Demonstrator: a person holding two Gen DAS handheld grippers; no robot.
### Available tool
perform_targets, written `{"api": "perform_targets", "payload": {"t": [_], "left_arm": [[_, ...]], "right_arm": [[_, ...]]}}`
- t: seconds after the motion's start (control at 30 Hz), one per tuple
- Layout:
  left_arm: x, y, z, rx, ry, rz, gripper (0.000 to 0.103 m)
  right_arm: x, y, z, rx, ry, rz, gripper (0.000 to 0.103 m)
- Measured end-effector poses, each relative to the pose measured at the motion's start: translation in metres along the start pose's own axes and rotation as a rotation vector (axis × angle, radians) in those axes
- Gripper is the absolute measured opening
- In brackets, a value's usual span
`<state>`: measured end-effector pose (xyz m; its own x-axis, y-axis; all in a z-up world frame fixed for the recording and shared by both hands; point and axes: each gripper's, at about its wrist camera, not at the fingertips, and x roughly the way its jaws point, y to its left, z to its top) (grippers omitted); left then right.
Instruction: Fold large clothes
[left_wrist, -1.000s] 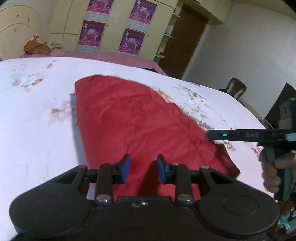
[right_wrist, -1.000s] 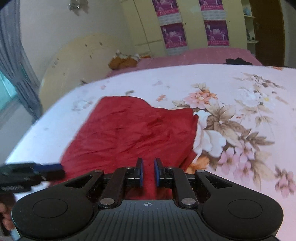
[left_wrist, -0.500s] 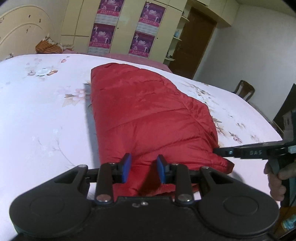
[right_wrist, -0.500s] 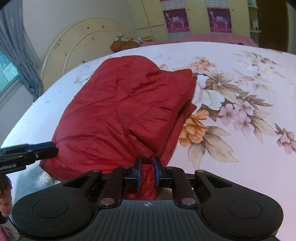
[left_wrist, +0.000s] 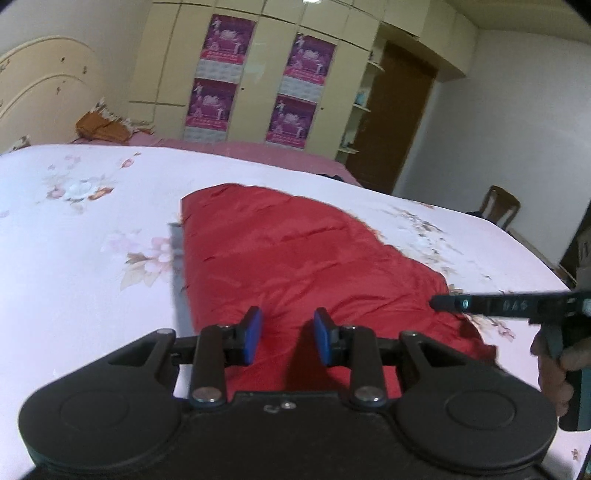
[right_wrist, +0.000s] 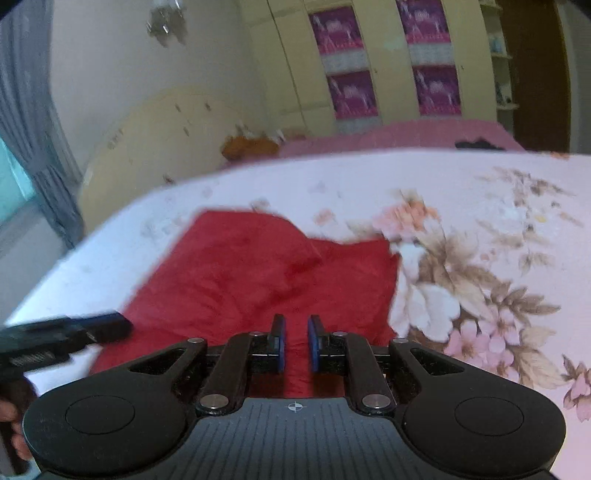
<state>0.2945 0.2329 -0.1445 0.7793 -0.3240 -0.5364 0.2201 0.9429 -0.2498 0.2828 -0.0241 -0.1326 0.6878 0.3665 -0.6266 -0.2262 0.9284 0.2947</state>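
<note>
A red padded garment lies folded flat on the floral bedsheet; it also shows in the right wrist view. My left gripper is open and empty, raised above the garment's near edge. My right gripper hangs over the near edge with its jaws a little apart and nothing between them. Each gripper shows in the other's view: the right one at the garment's right corner, the left one at its left corner.
The bed's headboard stands at the left. A wardrobe with purple posters lines the back wall beside a brown door. A wooden chair stands at the far right. A brown pillow lies by the headboard.
Half a second ago both grippers were low at the garment's near edge, the right one pinching cloth. Now both have lifted up and back, and the right jaws have parted off the cloth.
</note>
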Motion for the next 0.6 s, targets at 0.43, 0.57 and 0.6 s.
{"api": "perform_targets", "payload": {"t": [0.43, 0.57, 0.6], "left_arm": [[-0.033, -0.018, -0.008, 0.026, 0.049, 0.063, 0.029], [-0.032, -0.028, -0.021, 0.041, 0.055, 0.107, 0.031], [-0.032, -0.029, -0.021, 0.043, 0.057, 0.113, 0.031]], "right_arm": [[-0.048, 0.015, -0.012, -0.033, -0.009, 0.100, 0.014], [-0.034, 0.032, -0.035, -0.168, 0.067, 0.057, 0.013], [-0.029, 0.031, -0.038, -0.164, 0.087, 0.044, 0.013]]}}
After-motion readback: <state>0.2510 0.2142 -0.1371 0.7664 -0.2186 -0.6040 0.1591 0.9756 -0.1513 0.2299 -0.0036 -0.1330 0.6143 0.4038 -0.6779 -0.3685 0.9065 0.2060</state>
